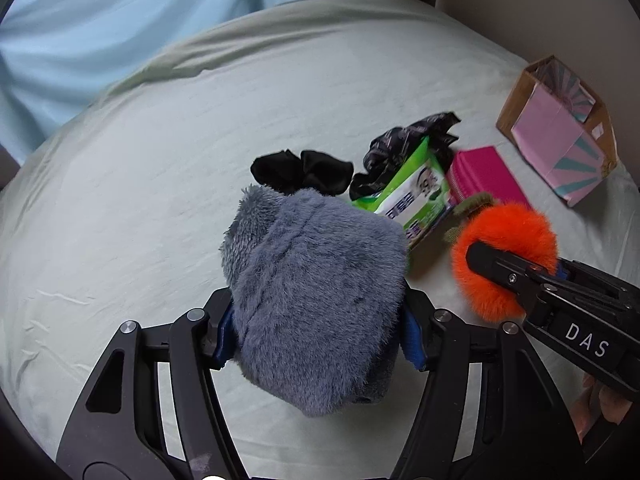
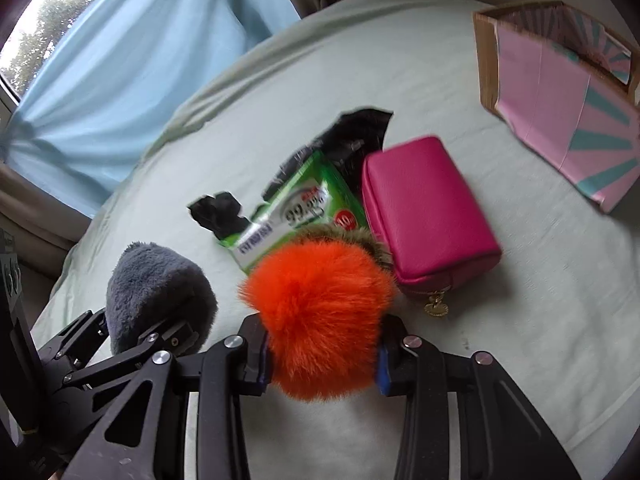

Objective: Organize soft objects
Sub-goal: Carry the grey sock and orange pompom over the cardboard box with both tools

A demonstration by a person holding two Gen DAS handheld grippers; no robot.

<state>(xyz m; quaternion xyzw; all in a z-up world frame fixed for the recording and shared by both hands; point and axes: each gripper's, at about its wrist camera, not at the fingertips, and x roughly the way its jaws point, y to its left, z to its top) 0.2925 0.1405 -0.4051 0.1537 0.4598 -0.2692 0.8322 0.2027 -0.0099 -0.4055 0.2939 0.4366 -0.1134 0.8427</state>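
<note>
My left gripper [image 1: 318, 328] is shut on a grey fluffy plush [image 1: 316, 300] and holds it above the bed; the plush also shows in the right wrist view [image 2: 156, 292]. My right gripper [image 2: 322, 356] is shut on an orange fluffy pompom [image 2: 320, 320], also seen in the left wrist view [image 1: 504, 256], to the right of the plush. An olive-green furry piece [image 2: 360, 238] sticks out behind the pompom.
On the pale green bed sheet [image 1: 160, 184] lie a black scrunchie [image 1: 300, 172], a green wipes pack [image 2: 304, 208], a dark patterned cloth [image 2: 352, 140] and a pink zip pouch [image 2: 424, 208]. A pink-lined cardboard box [image 2: 560, 92] stands at the far right. A blue curtain [image 2: 120, 52] hangs behind.
</note>
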